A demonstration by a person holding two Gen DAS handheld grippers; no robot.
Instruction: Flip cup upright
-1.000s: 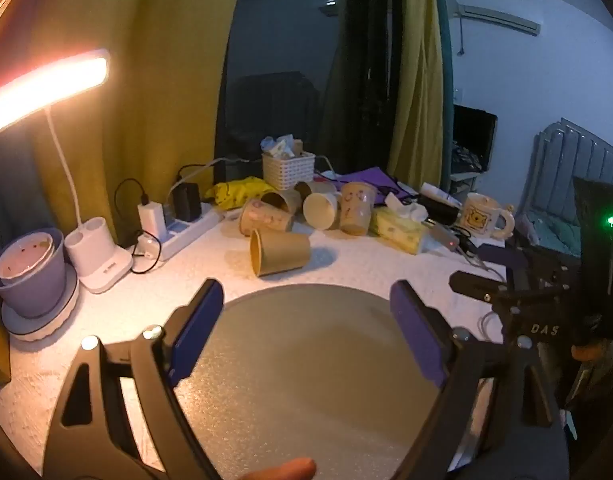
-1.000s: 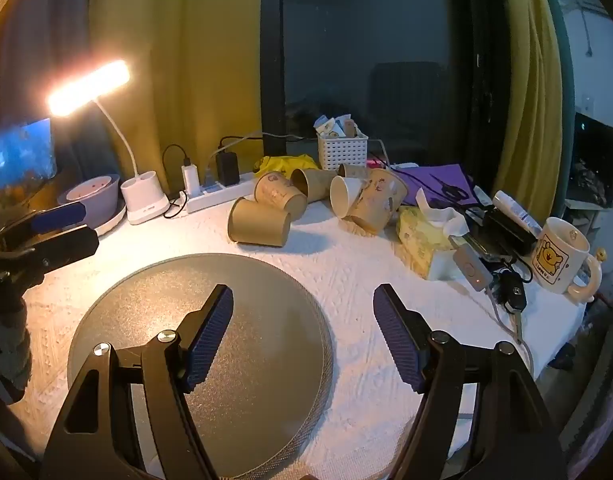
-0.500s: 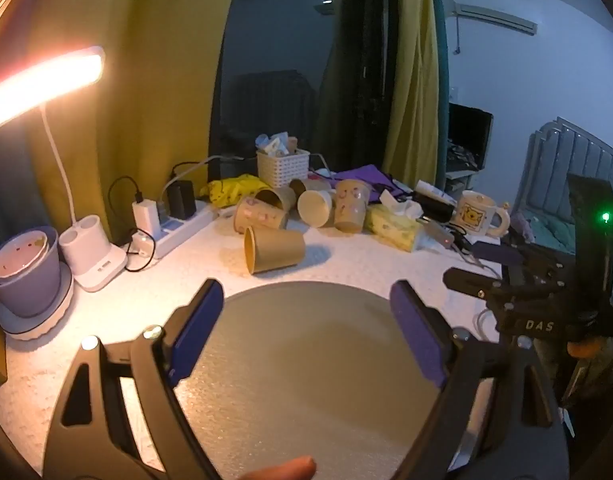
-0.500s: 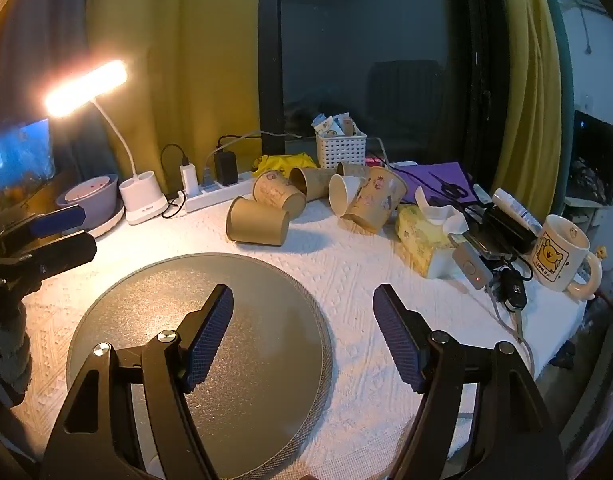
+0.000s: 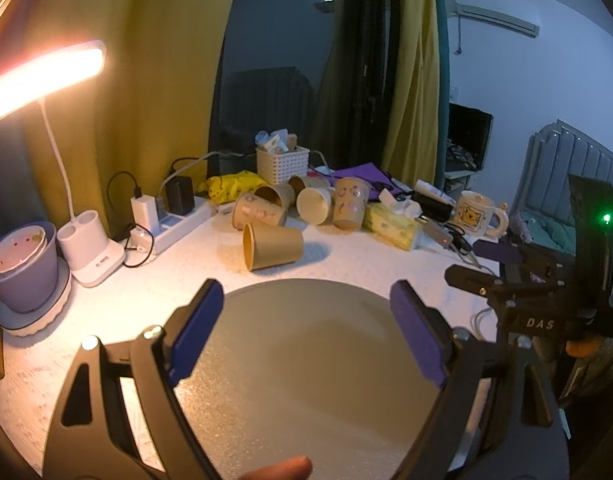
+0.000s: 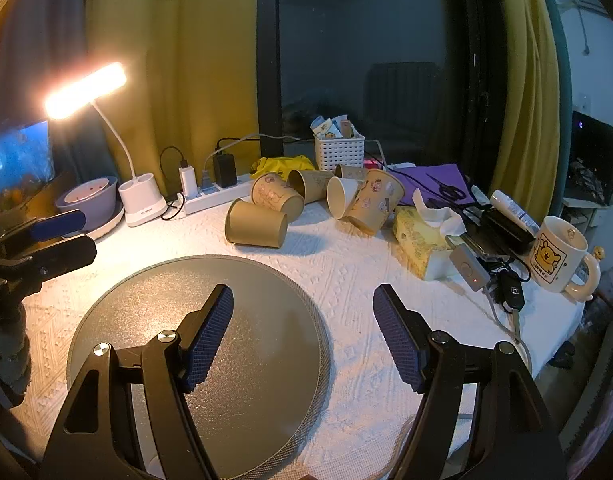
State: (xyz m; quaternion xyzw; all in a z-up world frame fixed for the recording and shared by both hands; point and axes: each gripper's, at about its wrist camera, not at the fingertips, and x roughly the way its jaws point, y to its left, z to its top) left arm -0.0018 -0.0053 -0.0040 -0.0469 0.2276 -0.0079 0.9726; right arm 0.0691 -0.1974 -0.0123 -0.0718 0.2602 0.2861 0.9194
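A plain brown paper cup (image 5: 272,246) lies on its side on the white tablecloth, just beyond a round grey mat (image 5: 306,364); it also shows in the right wrist view (image 6: 256,224). Its mouth faces left in the left wrist view. My left gripper (image 5: 306,332) is open and empty above the mat, short of the cup. My right gripper (image 6: 302,330) is open and empty over the mat's right edge (image 6: 322,344). The right gripper also shows at the right of the left wrist view (image 5: 502,268), and the left gripper at the left of the right wrist view (image 6: 60,236).
Several more paper cups (image 6: 306,190) lie in a heap behind the plain one. Around them are a power strip (image 6: 214,196), a lit desk lamp (image 6: 142,200), a purple bowl (image 5: 20,260), a white basket (image 6: 339,152), a tissue pack (image 6: 422,240), keys (image 6: 510,292) and a bear mug (image 6: 556,254).
Both grippers have drawn back slightly from the cups, so the cups look a little farther off. Both jaws stay open and the cups have not moved.
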